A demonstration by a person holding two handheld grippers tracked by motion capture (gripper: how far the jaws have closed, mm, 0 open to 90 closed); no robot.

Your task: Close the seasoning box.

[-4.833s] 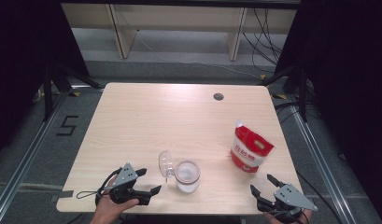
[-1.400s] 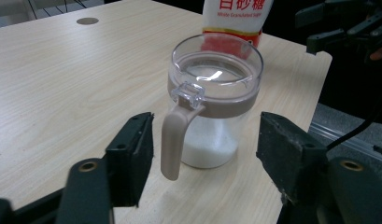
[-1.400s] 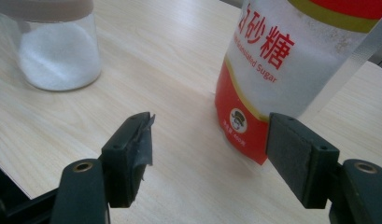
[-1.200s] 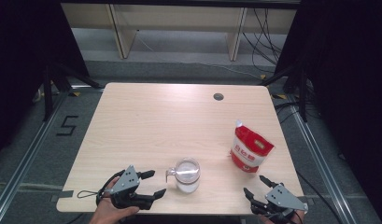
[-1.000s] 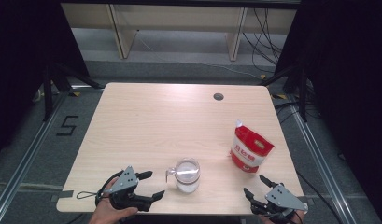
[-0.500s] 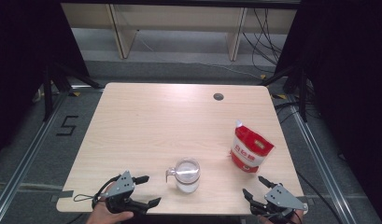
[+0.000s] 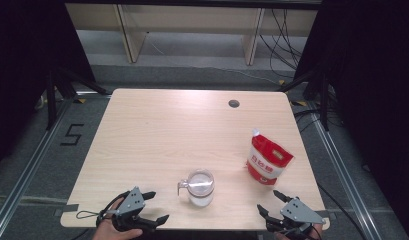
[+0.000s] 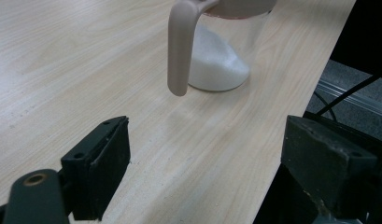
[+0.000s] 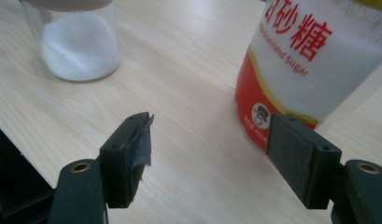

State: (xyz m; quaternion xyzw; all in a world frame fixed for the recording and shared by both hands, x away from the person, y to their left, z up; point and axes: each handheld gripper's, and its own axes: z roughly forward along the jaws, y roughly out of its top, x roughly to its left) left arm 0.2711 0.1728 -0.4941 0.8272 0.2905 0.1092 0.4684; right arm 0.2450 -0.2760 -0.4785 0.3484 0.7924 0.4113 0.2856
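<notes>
Light wooden table [image 7: 157, 130], lidded sugar jar [image 7: 199, 187], sugar bag [image 7: 267, 158]

Materials, as seen on the desk

Pale matt wood-grain table [image 7: 157, 130]; clear glossy jar [image 7: 200, 187] with beige plastic handle; shiny plastic sugar pouch [image 7: 268, 159]; matt black gripper pads.

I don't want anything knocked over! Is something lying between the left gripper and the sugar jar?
No, just bare wooden table between the left gripper and the sugar jar, seen in the high view.
</notes>
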